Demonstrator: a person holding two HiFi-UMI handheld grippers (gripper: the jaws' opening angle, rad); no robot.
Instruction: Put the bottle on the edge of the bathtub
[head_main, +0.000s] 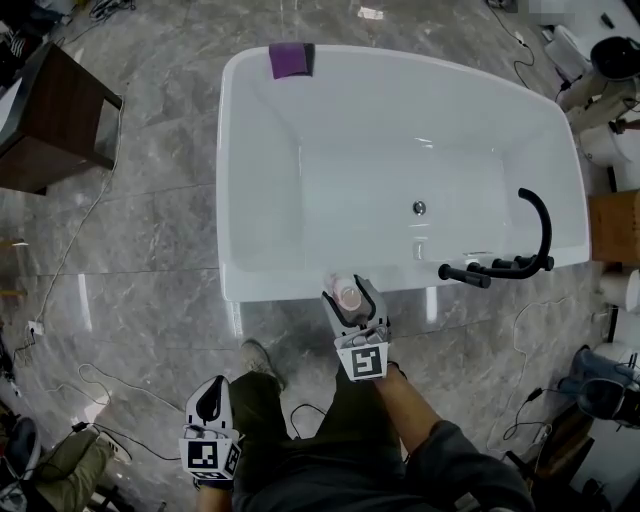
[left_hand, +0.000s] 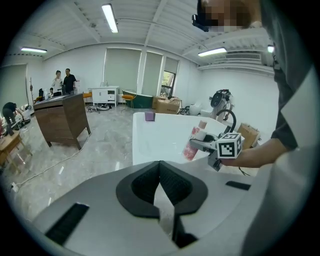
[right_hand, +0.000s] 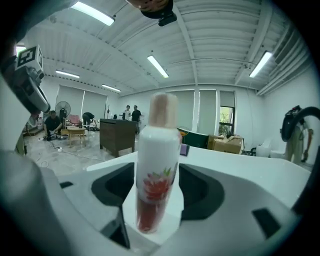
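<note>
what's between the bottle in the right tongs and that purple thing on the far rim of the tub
Only bare white basin of the bathtub, in the head view; its drain sits off to the side.

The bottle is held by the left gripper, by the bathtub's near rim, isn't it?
Wrong gripper: the right gripper holds the bottle by the bathtub's near rim, as the right gripper view shows. The left gripper's jaws are together on nothing.

3 views, bathtub (head_main: 420, 62) in all
</note>
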